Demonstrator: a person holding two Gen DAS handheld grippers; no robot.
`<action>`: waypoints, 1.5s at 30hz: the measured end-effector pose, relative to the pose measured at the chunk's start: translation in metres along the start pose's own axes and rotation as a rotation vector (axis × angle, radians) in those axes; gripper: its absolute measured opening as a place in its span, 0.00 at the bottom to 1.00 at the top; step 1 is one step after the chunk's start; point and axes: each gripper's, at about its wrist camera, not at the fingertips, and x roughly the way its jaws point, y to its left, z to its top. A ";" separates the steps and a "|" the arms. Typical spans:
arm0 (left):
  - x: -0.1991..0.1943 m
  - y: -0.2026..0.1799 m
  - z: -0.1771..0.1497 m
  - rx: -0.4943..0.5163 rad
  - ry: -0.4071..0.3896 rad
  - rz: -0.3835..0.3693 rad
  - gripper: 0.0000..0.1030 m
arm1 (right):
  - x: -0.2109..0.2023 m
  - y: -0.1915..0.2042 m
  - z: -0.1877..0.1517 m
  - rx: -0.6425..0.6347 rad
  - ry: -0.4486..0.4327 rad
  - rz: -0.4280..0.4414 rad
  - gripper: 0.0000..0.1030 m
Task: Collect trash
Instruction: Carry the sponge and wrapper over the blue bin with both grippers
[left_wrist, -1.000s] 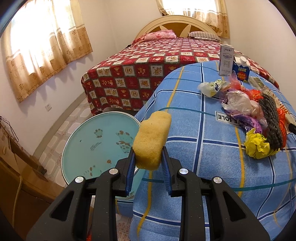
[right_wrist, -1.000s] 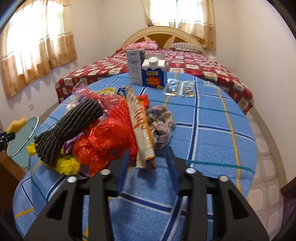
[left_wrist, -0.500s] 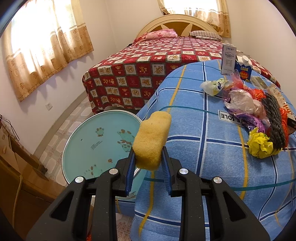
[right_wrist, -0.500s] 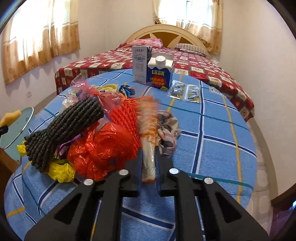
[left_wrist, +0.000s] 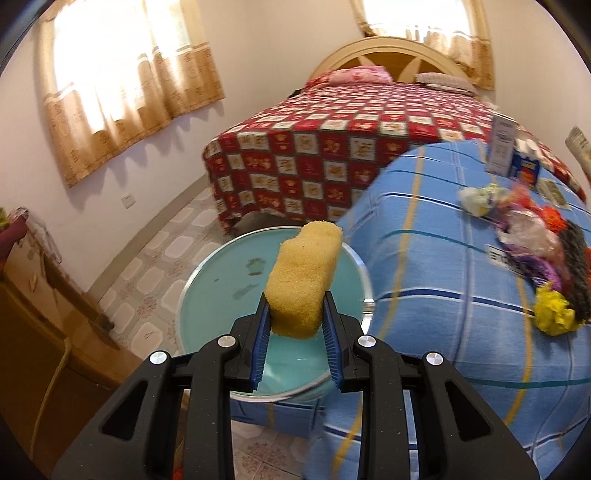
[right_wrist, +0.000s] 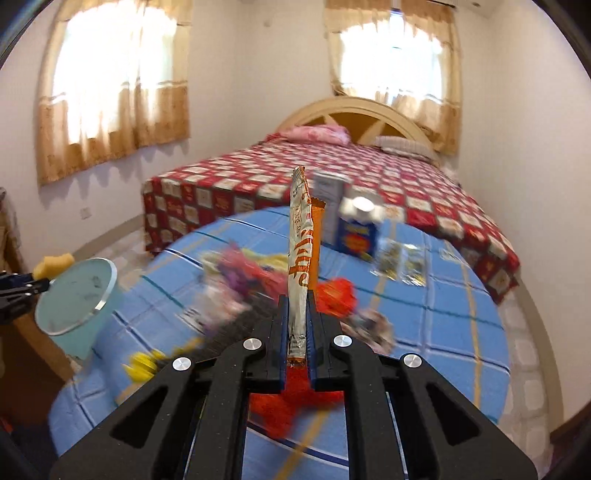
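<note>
Left gripper (left_wrist: 295, 325) is clamped on a yellow sponge (left_wrist: 303, 284), which sticks up out of the blue pads dead centre in the left wrist view. Right behind and below it sits the teal bin (left_wrist: 207, 295), round rim wide open, filling the lower middle of the frame. The bin's right rim is just beside the edge of the blue checked table (left_wrist: 424, 266), which drops off in a curve down the centre-right. Left of the bin there's bare tiled floor (left_wrist: 155, 266) running up to the wall, with a wooden cabinet (left_wrist: 44, 332) crowding the lower left.

Right gripper (right_wrist: 297, 332) is squeezed tight on a long orange and silver wrapper (right_wrist: 301, 251), standing nearly upright in the middle of the right wrist view, clear of the table. Below it the trash pile (right_wrist: 258, 280) is a blurry mess: red plastic (right_wrist: 336, 295) right of the wrapper, yellow scrap (right_wrist: 144, 363) toward the lower left near the table edge. Two cartons (right_wrist: 356, 232) stand at the far side of the table, upper centre, with foil packets (right_wrist: 402, 262) just right of them. The bin shows at mid left here, below the table's left edge, with the sponge at its upper-left rim. The right half of the table is mostly bare cloth.
</note>
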 end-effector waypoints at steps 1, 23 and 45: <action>0.001 0.006 0.000 -0.008 0.001 0.010 0.26 | 0.002 0.006 0.004 -0.006 0.000 0.017 0.08; 0.019 0.081 -0.005 -0.107 0.028 0.183 0.27 | 0.066 0.160 0.040 -0.185 0.030 0.311 0.08; 0.031 0.099 -0.010 -0.136 0.058 0.212 0.28 | 0.106 0.233 0.035 -0.280 0.080 0.408 0.08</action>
